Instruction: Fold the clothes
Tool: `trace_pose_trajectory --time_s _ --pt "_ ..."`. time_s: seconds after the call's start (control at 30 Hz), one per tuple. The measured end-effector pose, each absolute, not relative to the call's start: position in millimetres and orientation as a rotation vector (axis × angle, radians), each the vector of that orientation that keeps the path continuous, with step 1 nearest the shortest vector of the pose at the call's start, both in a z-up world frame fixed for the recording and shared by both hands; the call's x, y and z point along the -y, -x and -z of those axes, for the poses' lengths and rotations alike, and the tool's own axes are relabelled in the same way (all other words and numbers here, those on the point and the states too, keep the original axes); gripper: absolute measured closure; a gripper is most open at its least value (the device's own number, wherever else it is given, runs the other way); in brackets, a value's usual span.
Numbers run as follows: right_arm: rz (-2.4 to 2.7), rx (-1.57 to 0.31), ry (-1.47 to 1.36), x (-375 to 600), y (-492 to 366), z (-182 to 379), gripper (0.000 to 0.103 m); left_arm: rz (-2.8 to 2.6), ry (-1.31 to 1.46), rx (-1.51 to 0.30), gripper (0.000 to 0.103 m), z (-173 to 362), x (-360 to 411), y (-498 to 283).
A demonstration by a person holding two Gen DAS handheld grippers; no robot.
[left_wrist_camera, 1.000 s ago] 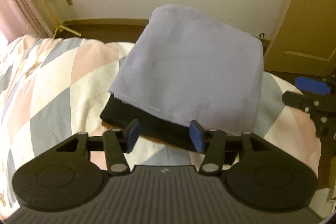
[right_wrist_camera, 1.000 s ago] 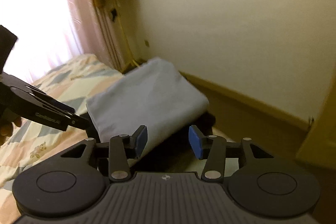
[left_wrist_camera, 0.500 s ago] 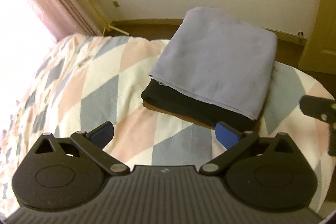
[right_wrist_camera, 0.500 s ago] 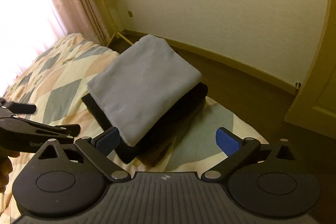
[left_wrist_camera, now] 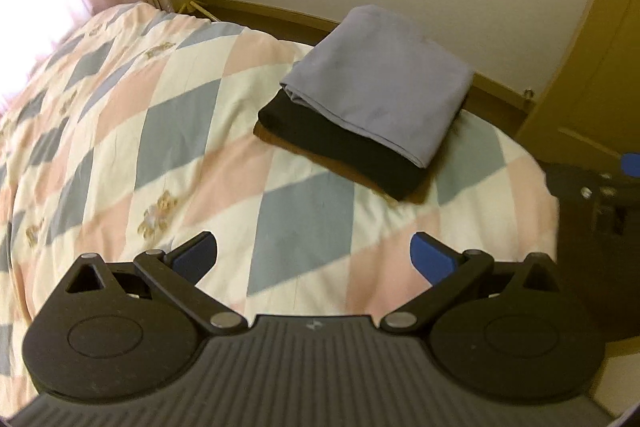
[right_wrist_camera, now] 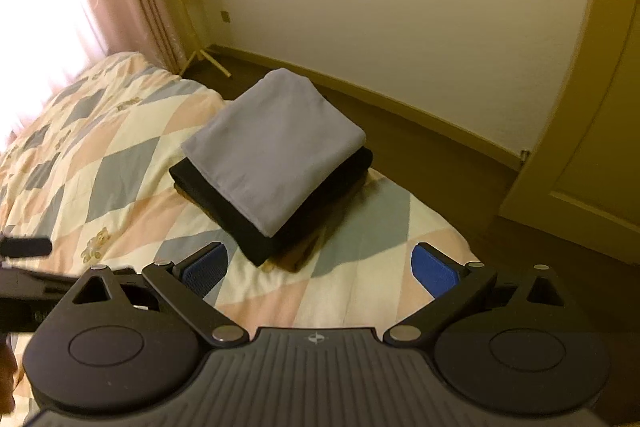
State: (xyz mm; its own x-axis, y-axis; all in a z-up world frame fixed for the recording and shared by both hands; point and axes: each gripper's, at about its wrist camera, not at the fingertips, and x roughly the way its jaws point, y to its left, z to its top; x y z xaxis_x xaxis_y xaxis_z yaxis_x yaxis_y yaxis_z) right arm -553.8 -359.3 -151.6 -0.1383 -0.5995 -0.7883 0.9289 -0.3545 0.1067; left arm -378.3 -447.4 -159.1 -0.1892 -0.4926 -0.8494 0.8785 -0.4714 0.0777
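Grey folded cloth [left_wrist_camera: 380,79] atop black one [left_wrist_camera: 340,151]; both grippers' fingers [left_wrist_camera: 434,261] wide, empty.

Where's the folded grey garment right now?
The grey garment tops the stack on the black garment, near the quilt's foot-end corner, ahead of both open grippers, centre in the right-wrist view.

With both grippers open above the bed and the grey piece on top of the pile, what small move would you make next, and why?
Probably draw both grippers back from the pile. The folded grey garment lies squarely on the black one and a brown one on the quilt. The left gripper and right gripper stand wide open, holding nothing. No unfolded clothing shows in either view.
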Motion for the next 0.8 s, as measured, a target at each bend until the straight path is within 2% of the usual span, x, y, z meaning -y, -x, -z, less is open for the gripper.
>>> trace_pose_trajectory --time_s 0.2,0.4,0.8 --pt "1.754 -0.513 -0.953 338.1 524.7 120.4 0.002 1.826 -1.030 -0.579 0.001 122.2 417.0 345.5" --pt "1.799 -0.619 -0.927 320.3 492.4 103.3 0.002 1.840 -1.001 -0.602 0.001 91.1 393.5 317.7" --pt "1.820 -0.564 -0.905 287.2 459.7 73.6 0.002 1.882 -0.950 -0.617 0.001 47.3 346.6 282.3"
